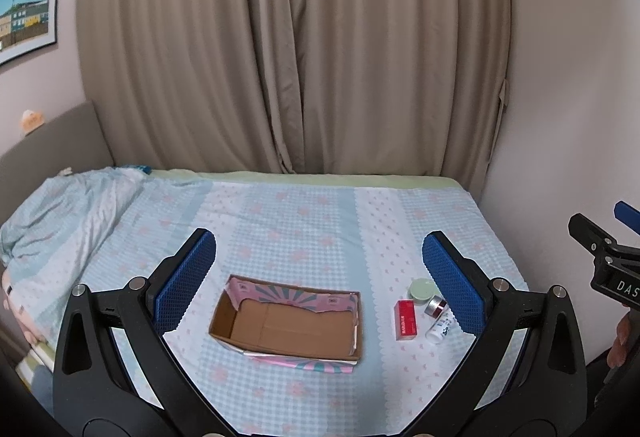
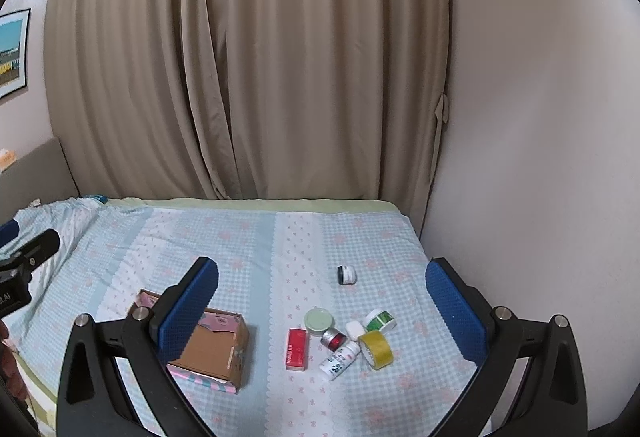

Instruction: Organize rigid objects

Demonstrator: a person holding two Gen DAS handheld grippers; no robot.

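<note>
On the checked bedsheet [image 2: 248,237], right of the empty cardboard box [image 1: 288,321], the light, stiff red carton [image 2: 296,349] suits a grip across its flat sides, both grippers [image 1: 320,277] [image 2: 322,301] gaping, unladen.

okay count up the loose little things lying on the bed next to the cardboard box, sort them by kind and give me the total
Jars: 3, green-lidded jar, red jar, dark jar
Tape rolls: 2, yellow tape, green tape
Boxes: 1, red box
Bottles: 1, white bottle
Small white objects: 1, white piece
Total: 8
</note>
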